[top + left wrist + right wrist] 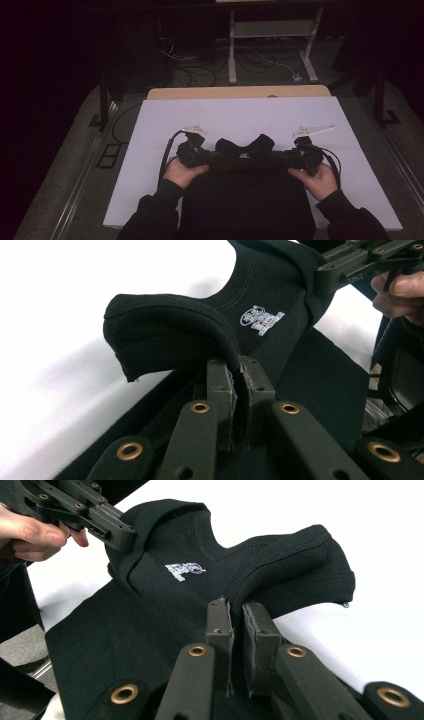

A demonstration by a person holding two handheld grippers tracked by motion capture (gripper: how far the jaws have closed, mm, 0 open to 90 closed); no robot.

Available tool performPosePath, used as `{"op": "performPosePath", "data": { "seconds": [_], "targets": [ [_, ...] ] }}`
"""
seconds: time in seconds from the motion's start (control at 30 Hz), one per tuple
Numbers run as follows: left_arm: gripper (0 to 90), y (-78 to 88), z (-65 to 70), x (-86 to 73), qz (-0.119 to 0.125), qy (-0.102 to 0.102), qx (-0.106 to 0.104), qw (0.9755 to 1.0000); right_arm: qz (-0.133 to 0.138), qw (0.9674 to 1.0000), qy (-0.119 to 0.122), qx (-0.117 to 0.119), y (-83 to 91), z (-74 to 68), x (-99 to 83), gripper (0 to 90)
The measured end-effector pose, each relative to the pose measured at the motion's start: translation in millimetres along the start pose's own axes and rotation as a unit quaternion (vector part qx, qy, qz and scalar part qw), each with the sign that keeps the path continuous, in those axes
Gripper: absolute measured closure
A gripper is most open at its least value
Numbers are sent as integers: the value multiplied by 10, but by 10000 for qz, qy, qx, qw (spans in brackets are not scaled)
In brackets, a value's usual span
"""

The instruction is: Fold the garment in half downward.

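Observation:
A black garment (245,200) lies on the white sheet (240,117), its collar end folded up, with a small silver logo (261,319) near the neck. My left gripper (220,157) is shut on a fold of its left shoulder, the cloth pinched between the pads (239,367). My right gripper (277,157) is shut on the right shoulder fold (237,607). The two grippers point toward each other across the collar. In the left gripper view the right gripper (345,265) shows with a hand on it. In the right gripper view the left gripper (100,520) bites the far shoulder.
The white sheet covers a wooden table whose far edge (240,92) shows. Behind it stand a white metal frame (270,30) and cables (200,70) on a dark floor. Black posts (104,100) flank the table.

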State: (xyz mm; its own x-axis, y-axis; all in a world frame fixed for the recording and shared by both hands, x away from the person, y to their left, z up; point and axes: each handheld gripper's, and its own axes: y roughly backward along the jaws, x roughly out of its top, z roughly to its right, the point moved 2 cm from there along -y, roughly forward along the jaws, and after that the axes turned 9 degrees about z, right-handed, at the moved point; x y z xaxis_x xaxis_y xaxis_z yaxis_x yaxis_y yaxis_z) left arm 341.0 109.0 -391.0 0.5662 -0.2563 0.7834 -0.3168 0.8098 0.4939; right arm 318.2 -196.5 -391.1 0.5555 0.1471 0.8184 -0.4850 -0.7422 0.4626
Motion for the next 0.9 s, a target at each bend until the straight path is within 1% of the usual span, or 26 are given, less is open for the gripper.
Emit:
{"op": "performPosePath", "data": {
  "seconds": [0.1,0.13,0.27,0.4,0.6,0.73,0.77,0.9],
  "targets": [
    [839,8,21,-13,-18,-15,-17,10000,-12,10000,15,14,9,-16,-12,816],
    [839,16,43,-34,-63,-44,-37,10000,-27,10000,18,34,22,-34,-25,816],
    [838,18,68,-69,-67,-25,-62,10000,-67,10000,28,68,40,-66,-52,815],
    [838,24,105,-135,-171,-10,-86,9998,-98,9999,47,98,54,-99,-75,815],
    [838,62,149,-177,-189,-38,-111,9998,-146,9998,84,147,73,-149,-99,815],
    [838,85,165,-202,-205,-35,-131,9997,-181,9996,115,184,80,-177,-120,815],
    [838,92,163,-209,-232,-61,-137,9996,-200,9995,117,196,83,-185,-126,815],
    [838,104,162,-238,-253,-38,-137,9996,-243,9993,145,229,87,-207,-148,814]
  ]
}}
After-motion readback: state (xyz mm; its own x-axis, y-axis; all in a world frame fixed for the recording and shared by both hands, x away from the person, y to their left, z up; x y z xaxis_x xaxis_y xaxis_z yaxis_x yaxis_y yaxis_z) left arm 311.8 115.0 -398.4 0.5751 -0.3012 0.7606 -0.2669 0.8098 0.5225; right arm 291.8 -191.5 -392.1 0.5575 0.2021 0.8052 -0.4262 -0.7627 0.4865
